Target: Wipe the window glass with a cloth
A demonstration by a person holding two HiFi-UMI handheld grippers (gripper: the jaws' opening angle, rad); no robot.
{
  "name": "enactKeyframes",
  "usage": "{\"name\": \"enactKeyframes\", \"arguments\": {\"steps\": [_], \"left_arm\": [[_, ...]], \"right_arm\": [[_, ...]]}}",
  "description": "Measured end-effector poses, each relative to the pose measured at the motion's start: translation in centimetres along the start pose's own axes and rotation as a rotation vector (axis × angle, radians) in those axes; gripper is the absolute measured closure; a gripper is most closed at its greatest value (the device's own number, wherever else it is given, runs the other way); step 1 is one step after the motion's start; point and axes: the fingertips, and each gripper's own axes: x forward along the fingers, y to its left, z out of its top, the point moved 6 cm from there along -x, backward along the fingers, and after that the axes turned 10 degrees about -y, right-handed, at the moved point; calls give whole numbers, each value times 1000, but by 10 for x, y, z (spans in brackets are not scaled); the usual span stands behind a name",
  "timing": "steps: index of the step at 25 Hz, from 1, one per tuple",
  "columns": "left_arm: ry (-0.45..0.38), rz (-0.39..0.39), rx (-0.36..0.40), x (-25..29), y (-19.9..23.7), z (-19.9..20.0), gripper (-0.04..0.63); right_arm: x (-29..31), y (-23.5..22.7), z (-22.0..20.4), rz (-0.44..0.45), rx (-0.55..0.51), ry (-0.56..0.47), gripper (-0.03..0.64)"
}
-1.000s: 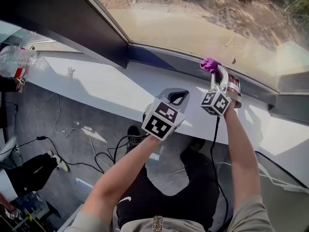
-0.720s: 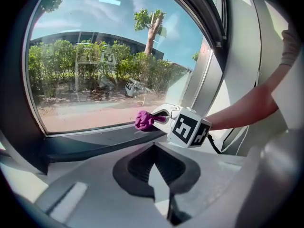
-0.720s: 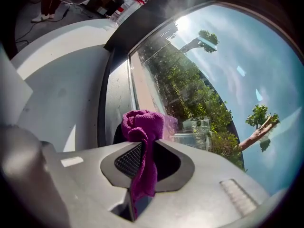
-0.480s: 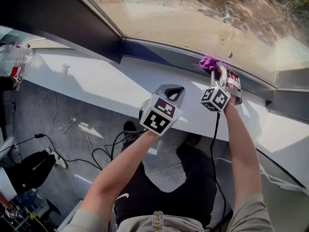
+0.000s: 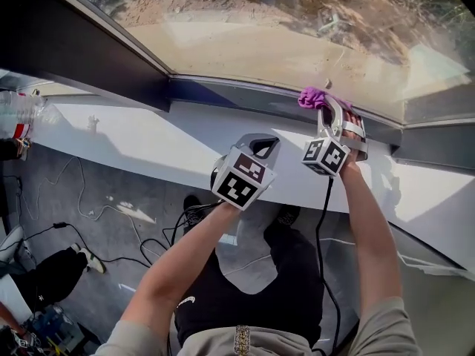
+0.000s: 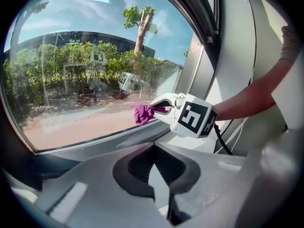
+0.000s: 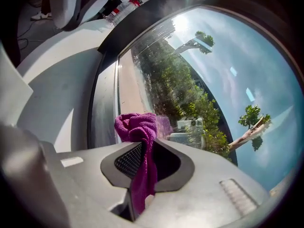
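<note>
Right gripper (image 5: 329, 112): my jaws are closed on the purple cloth (image 5: 315, 96). In the right gripper view (image 7: 144, 148) a strip of it runs down between the jaws and a bunched wad stands out past the tips (image 7: 137, 126).
Cloth position: the wad is at the bottom edge of the window glass (image 5: 282, 35), just above the dark window frame (image 5: 237, 93). Its faint purple reflection sits right beside it in the pane, so it looks pressed to the glass or very nearly so.
Seen from the other side: the left gripper view shows the right gripper (image 6: 160, 109) reaching out over the sill with the cloth (image 6: 141, 114) at its tip, low on the pane (image 6: 85, 70). Its marker cube (image 6: 194, 119) faces that camera.
Left gripper (image 5: 264, 144): held over the white sill (image 5: 148, 136), well short of the glass and to the left of the right gripper. Its jaws are together at the tips with nothing between them (image 6: 152, 148).
Arms: both my forearms are stretched forward, the right one further than the left.
Outside: sandy ground, shrubs and trees beyond the pane.
Surroundings: a clear plastic bottle (image 5: 16, 110) stands at the far left end of the sill. Black cables (image 5: 111, 202) trail over the grey floor below.
</note>
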Motion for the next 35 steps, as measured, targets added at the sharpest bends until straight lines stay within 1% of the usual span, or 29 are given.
{"name": "enactKeyframes", "arguments": {"steps": [5, 12, 16, 22, 27, 35], "left_arm": [[-6, -18, 45, -6, -11, 30, 595], [-60, -33, 137, -24, -21, 107, 595], [-85, -44, 171, -38, -28, 146, 595], [-119, -63, 208, -52, -36, 192, 595], [-128, -77, 223, -61, -43, 214, 595], [-137, -118, 252, -59, -58, 235, 595]], "right_arm": [[-31, -51, 25, -71, -9, -62, 535], [-74, -131, 64, -170, -9, -119, 534], [-99, -176, 88, -230, 4, -145, 534], [-129, -236, 121, -326, -21, -204, 534], [-153, -275, 139, -416, -24, -233, 535], [-181, -318, 143, -585, 0, -247, 535]]}}
